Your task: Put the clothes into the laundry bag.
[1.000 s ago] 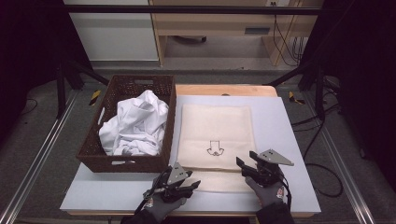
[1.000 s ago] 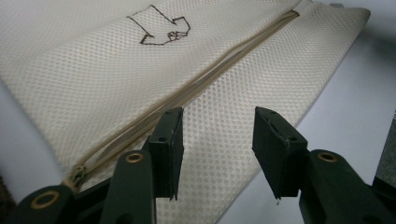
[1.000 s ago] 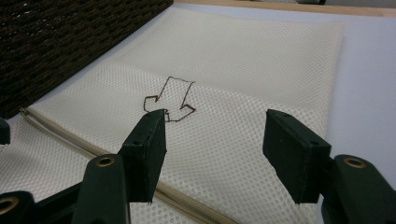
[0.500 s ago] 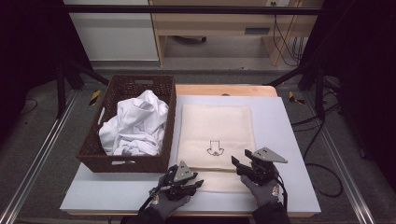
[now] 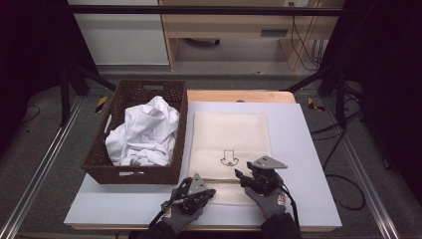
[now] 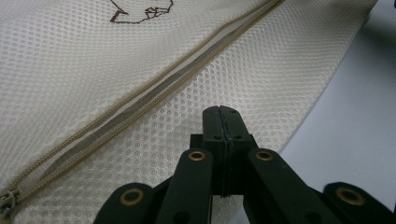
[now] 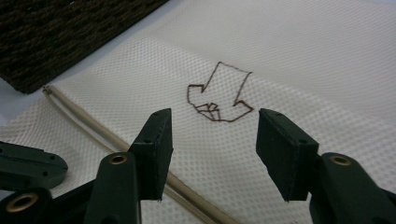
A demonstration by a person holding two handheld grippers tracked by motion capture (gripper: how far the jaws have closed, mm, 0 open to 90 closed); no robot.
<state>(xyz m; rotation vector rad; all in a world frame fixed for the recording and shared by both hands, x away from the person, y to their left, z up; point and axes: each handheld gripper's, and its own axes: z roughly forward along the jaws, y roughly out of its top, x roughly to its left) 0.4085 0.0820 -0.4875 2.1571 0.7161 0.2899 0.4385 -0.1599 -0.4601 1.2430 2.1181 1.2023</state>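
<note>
While the table (image 5: 308, 199) carries a wicker basket (image 5: 134, 172) heaped with white clothes (image 5: 144, 134) on its left, a cream mesh laundry bag (image 5: 231, 137) lies flat just beside the basket, its zip (image 6: 154, 95) closed along the near edge. Judging by this, the job has barely begun: the bag is unopened and nothing has been packed. At the near edge, the left gripper (image 6: 222, 112) has just been closing and now pinches the mesh below the zip. Over the arrow print (image 7: 219, 98), the right gripper (image 7: 212, 140) has been narrowing its jaws but grasps nothing.
</note>
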